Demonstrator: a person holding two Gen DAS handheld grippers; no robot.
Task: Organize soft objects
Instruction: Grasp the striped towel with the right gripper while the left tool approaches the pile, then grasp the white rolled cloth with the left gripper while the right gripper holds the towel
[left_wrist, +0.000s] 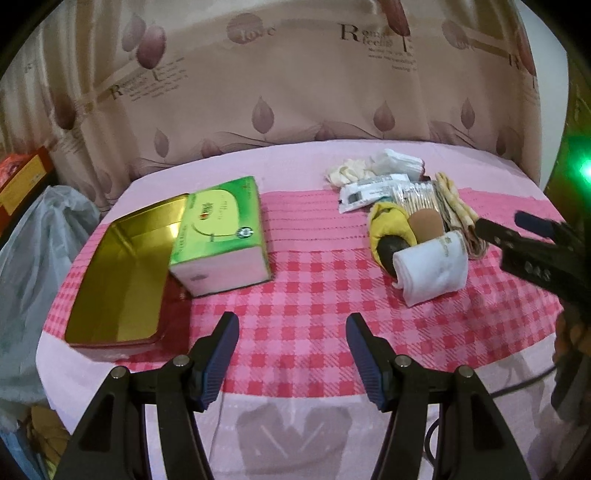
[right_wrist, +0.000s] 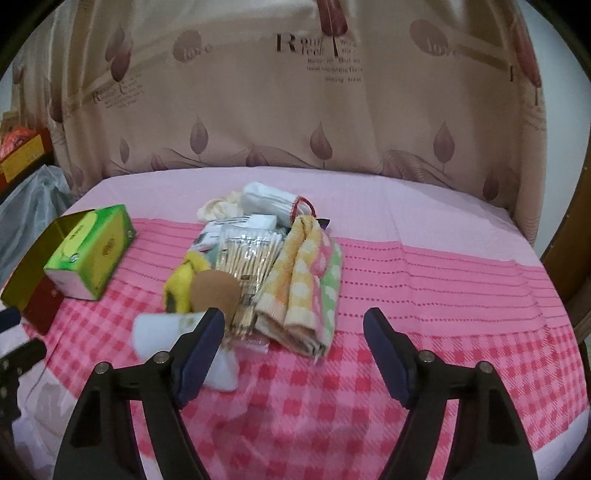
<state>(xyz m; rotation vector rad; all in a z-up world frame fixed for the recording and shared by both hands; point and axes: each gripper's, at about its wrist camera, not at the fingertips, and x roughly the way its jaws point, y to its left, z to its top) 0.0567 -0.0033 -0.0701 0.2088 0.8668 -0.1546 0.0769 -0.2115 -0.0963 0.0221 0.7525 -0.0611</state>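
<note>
A pile of soft items lies on the pink checked cloth (left_wrist: 303, 288): a rolled white sock (left_wrist: 430, 271), a yellow and black plush (left_wrist: 389, 232), a brown sponge (left_wrist: 424, 221), a folded checked towel (right_wrist: 306, 284), a cotton swab pack (right_wrist: 247, 258) and white gloves (left_wrist: 343, 173). An open gold tin (left_wrist: 122, 273) and a green tissue box (left_wrist: 221, 236) stand at the left. My left gripper (left_wrist: 291, 325) is open and empty above the cloth. My right gripper (right_wrist: 295, 321) is open and empty, near the towel and the sock (right_wrist: 166, 328).
A beige printed curtain (right_wrist: 295, 92) hangs behind the table. A grey plastic bag (left_wrist: 33, 251) and a red and yellow box (left_wrist: 22, 177) sit at the far left. A dark wooden edge (right_wrist: 576, 236) shows at the right.
</note>
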